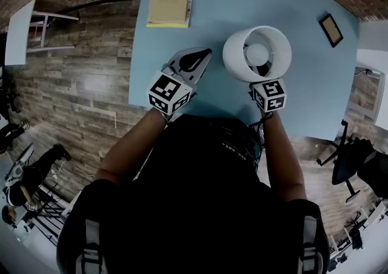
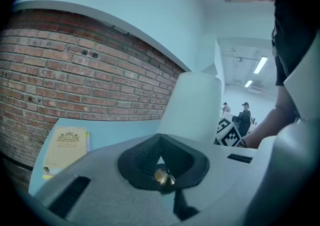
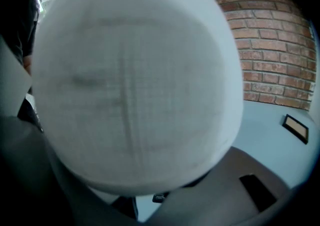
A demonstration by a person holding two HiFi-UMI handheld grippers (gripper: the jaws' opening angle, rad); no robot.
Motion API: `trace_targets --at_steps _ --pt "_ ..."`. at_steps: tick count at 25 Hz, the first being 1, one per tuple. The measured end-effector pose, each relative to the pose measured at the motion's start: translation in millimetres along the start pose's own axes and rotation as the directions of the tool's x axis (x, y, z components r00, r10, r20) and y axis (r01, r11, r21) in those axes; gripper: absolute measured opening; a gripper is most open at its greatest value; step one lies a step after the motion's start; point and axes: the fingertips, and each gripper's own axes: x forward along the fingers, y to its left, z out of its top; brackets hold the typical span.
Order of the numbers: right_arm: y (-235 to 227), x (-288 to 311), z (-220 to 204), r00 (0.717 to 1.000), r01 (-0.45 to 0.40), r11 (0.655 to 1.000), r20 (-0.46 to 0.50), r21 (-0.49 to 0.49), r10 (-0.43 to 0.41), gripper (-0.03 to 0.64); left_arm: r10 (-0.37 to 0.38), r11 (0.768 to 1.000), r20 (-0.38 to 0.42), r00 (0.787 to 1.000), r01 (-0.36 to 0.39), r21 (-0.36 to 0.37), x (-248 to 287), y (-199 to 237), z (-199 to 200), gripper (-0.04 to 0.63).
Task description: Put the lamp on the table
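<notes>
Head view: the left gripper (image 1: 193, 63) is hovering over the light blue table (image 1: 303, 97), jaws pressed together and holding nothing. The right gripper (image 1: 265, 88) is reaching under the white drum-shaded lamp (image 1: 257, 54), which is over the table's near part. The shade is covering its tips.

Left gripper view: the black pads (image 2: 142, 155) are meeting, empty, with the lamp just beside them.

Right gripper view: the shade is filling the frame and hiding the jaw tips, so the grip cannot be made out.
</notes>
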Motion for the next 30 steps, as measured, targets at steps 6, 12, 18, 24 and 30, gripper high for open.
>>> trace_targets --at_steps 6,12,18,24,30 --pt "1 -3 -7 1.0 -0.004 1.0 -0.02 -0.001 0.004 0.124 -0.005 1.0 -0.008 1.0 0.005 0.003 -2 -11 -9 0.009" --pt "-2 -7 -9 1.0 -0.001 1.0 -0.009 0.016 0.001 0.124 -0.002 1.0 -0.02 1.0 0.002 0.007 -4 -17 -18 0.009" --pt "-3 -13 -12 1.0 0.003 1.0 -0.004 0.028 -0.003 0.124 -0.007 1.0 -0.025 1.0 0.007 0.013 -5 -26 -22 0.009" --pt "-1 -20 -16 1.0 0.004 0.999 -0.003 0.033 -0.004 0.123 -0.004 1.0 -0.022 1.0 0.005 0.027 -8 -34 -21 0.009" --pt "7 -30 -18 1.0 0.03 0.999 0.006 0.046 -0.03 0.085 -0.004 0.999 -0.016 1.0 0.004 0.039 -19 -43 -23 0.009"
